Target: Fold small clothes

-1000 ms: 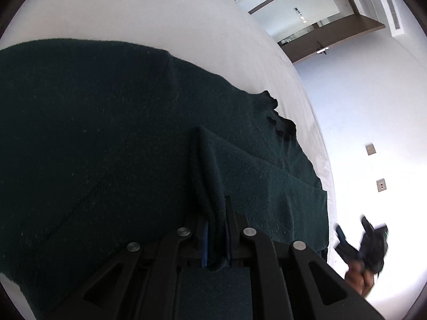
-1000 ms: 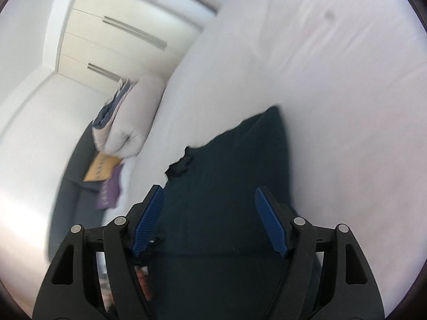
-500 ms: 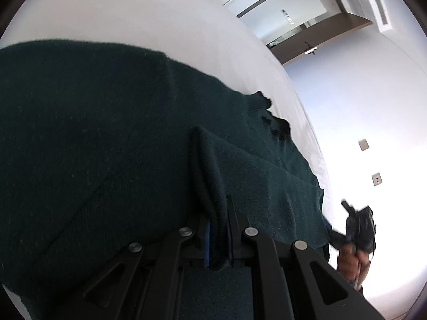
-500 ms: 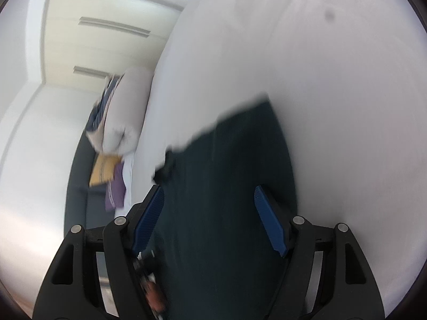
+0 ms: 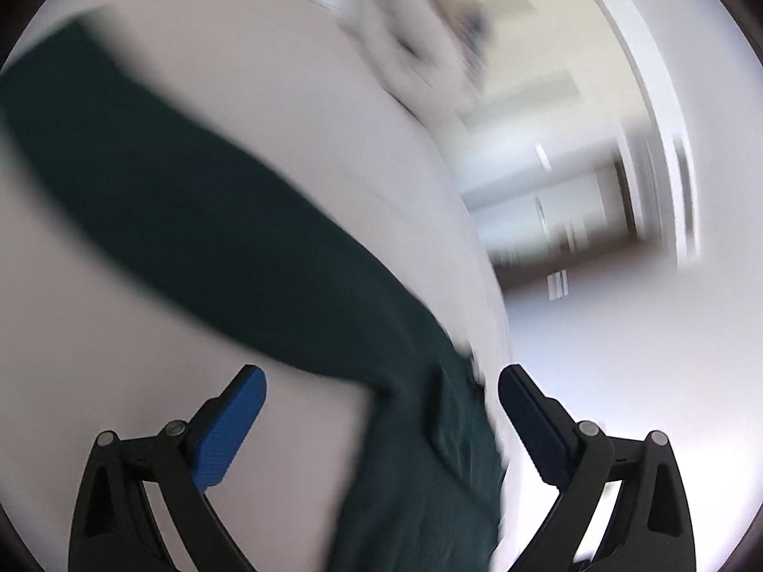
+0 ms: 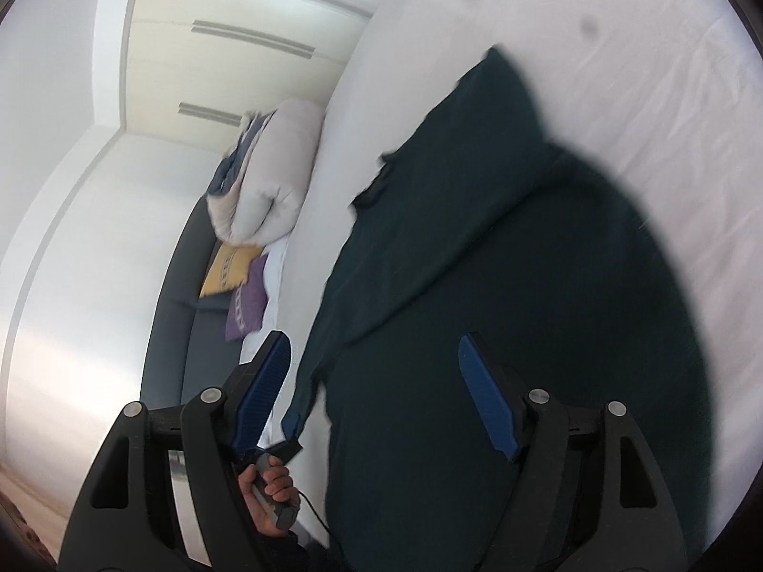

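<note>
Left claw (image 5: 381,410) and right claw (image 6: 374,391) both gape wide holding nothing, dark green knitted garment (image 6: 500,314) lying part-folded on the white bed (image 6: 644,71) beneath them; risk: loose top layer slides or unfolds if regrasped off-edge.

no text, label, brand or number is legible in either view.

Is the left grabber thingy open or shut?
Open. The left gripper has its blue pads spread wide, nothing pinched; the dark green knitted garment lies between them.
</note>
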{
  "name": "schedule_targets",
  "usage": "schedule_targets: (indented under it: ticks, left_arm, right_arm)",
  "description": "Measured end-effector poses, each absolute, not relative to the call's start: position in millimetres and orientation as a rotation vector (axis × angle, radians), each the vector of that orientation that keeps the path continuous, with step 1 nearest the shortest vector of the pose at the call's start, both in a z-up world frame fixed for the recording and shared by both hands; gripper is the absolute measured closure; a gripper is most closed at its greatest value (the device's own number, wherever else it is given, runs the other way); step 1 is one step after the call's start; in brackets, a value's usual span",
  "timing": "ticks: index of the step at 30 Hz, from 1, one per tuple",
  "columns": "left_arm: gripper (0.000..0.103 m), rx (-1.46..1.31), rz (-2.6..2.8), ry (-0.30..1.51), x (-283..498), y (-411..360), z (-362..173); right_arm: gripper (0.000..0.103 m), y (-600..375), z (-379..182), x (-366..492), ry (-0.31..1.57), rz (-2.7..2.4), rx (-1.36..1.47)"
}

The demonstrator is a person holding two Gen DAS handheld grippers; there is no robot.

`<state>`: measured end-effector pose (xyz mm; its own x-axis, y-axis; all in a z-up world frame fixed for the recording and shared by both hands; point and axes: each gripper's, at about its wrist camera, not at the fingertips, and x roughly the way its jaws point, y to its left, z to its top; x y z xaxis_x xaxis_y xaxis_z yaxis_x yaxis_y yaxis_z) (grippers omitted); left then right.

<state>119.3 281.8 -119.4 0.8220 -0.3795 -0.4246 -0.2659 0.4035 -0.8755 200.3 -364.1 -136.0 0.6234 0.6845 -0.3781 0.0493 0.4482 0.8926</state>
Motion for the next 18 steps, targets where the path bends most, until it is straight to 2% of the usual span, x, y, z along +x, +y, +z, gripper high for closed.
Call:
schedule_targets:
  ticks: [3,5,11,13,16,17,18]
  left_arm:
    - [0.015,-1.380,0.046,0.560,81.8,334.9,-144.1]
    - [0.016,-1.436,0.077,0.518,75.0,349.1,-146.7]
    - [0.012,-1.572,0.218,0.489,85.9,361.0,-163.0]
    - [0.003,-1.613,0.248,0.451,87.9,363.0,-162.8]
    - [0.003,-1.672,0.295,0.395,90.1,380.0,-166.5]
    - [0.005,-1.685,0.305,0.371,93.2,383.1,-167.1]
    - [0.015,-1.675,0.316,0.373,97.8,386.5,-166.8]
  right_arm:
    - [0.030,-328.6,-122.8,196.4,0.850,0.494,1.031]
    - [0.030,-306.9,-113.9,195.6,0.870,0.501,1.005]
    - [0.030,-246.7,-87.2,188.4,0.897,0.564,0.941]
    - [0.030,-232.7,-80.6,184.5,0.897,0.576,0.926]
    - [0.030,-219.6,-75.9,186.1,0.894,0.589,0.907]
    - [0.030,-217.0,-74.9,184.6,0.892,0.589,0.905]
    - [0.030,-215.5,-74.7,183.9,0.892,0.587,0.906]
